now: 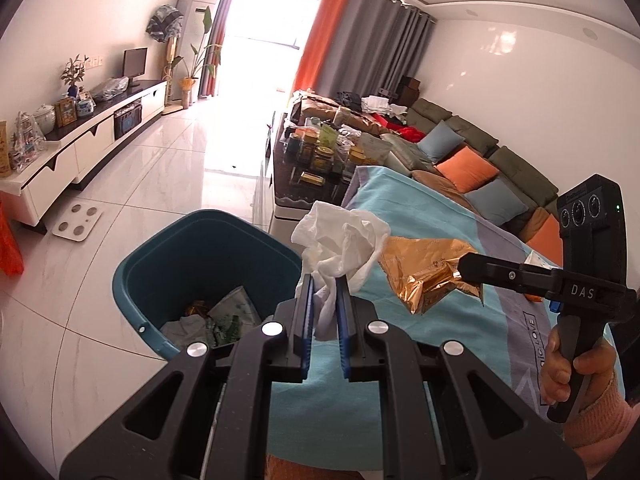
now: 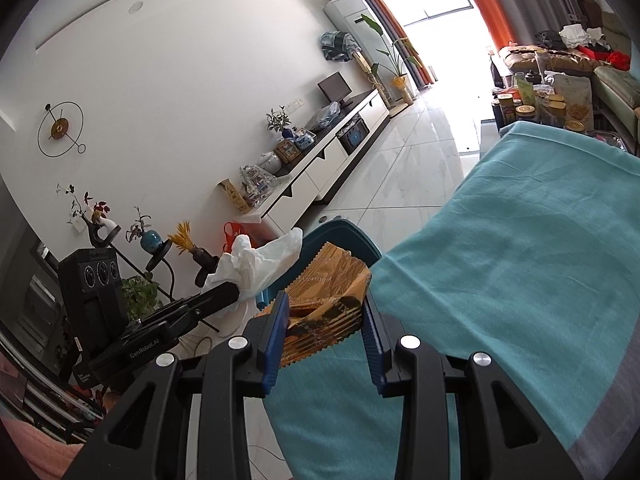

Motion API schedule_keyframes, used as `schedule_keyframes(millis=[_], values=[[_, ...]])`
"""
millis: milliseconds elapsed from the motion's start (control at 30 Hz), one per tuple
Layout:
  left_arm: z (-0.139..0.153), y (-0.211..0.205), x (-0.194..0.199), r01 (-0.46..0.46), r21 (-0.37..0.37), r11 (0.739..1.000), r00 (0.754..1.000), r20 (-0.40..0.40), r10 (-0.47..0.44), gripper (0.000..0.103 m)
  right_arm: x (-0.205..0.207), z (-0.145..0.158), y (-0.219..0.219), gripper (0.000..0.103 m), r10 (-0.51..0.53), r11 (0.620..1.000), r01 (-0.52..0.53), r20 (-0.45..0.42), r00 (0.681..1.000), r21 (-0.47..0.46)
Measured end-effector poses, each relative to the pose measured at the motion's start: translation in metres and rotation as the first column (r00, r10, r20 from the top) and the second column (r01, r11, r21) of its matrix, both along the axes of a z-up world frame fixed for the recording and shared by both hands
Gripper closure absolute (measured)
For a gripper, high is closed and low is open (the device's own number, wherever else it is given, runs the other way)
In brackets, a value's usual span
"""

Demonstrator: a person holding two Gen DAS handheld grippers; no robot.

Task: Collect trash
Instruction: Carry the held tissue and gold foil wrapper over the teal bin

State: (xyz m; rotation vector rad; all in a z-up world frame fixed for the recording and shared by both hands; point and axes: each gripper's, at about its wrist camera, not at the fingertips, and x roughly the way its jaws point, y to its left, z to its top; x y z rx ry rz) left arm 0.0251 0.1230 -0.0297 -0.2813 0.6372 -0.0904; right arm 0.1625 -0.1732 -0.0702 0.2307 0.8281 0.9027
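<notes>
Your left claw (image 1: 324,300) is clamped on a crumpled white tissue (image 1: 344,240), held just beside the teal bin's (image 1: 160,256) rim, on the tabletop side. Your right claw (image 2: 326,328) is clamped on a gold foil wrapper (image 2: 328,280), a little farther from the bin, above the teal cloth (image 2: 520,260) covering the tabletop. The bin stands on the floor against the tabletop edge and already holds several wrappers and papers (image 1: 224,316), so part of the collecting looks done. Both held pieces have yet to go in. The cloth near the bin shows no other loose trash, though farther parts are hidden.
</notes>
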Motion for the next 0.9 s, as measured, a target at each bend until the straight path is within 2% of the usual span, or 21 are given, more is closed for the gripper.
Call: schedule_keyframes(millis=[900], values=[[-0.009,0.027,0.004,-0.095,0.007,0.995,0.995,-0.039,0.095,0.092,0.016,-0.006,0.046,0.070,0.058,0.997,-0.059,-0.018,0.998,-0.059]])
